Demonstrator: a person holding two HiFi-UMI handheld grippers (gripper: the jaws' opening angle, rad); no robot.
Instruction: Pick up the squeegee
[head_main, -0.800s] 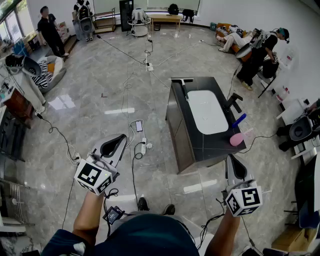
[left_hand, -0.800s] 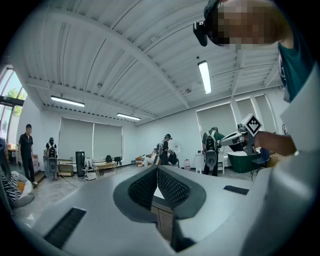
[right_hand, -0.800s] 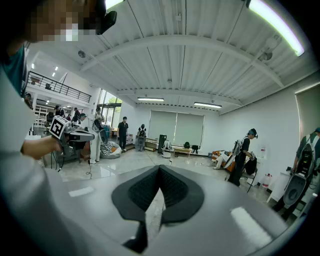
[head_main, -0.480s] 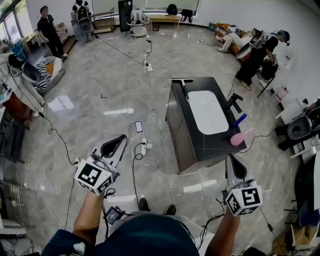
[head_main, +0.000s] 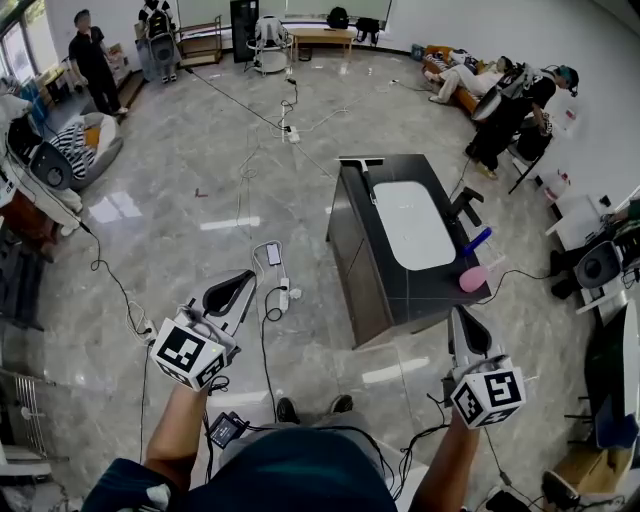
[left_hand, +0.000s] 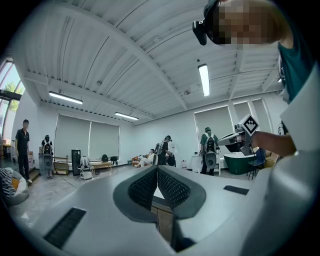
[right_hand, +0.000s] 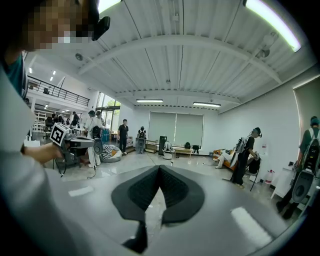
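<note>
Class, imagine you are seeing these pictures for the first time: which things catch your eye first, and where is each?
The dark cabinet with a white basin stands on the glossy grey floor, right of centre in the head view, with the squeegee lying at its far end. In the foreground the left gripper and right gripper, each bearing a marker cube, are held out shut and empty.
</note>
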